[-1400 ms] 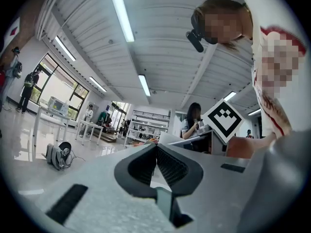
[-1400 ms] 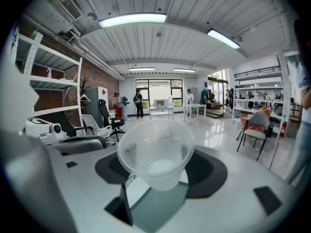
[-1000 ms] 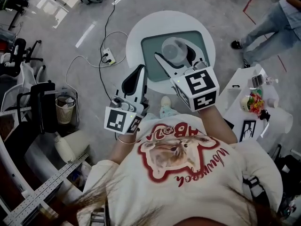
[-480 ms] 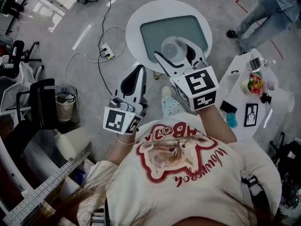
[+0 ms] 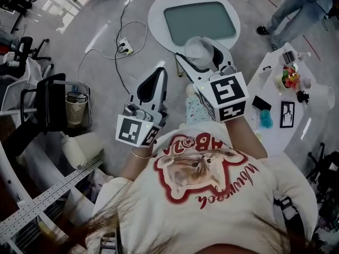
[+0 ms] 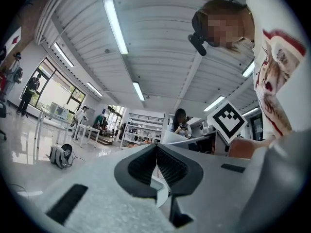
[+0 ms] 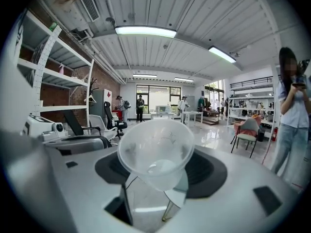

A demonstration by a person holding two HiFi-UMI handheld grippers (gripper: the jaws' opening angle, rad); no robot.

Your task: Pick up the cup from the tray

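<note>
Cup [image 7: 154, 149] lifted off tray [image 5: 200, 21]; we log right tool [image 5: 201, 54] pinching it; only left gripper view shows left tool [image 6: 156, 152] pressed together.

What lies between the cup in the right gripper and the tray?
Nothing. The head view shows the cup, held in the right gripper, by the near edge of the tray, with only bare white table around and no object between.

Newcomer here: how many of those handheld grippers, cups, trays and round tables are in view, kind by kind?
Grippers: 2, the left gripper and the right gripper
Cup: 1
Tray: 1
Round table: 1
Total: 5
</note>
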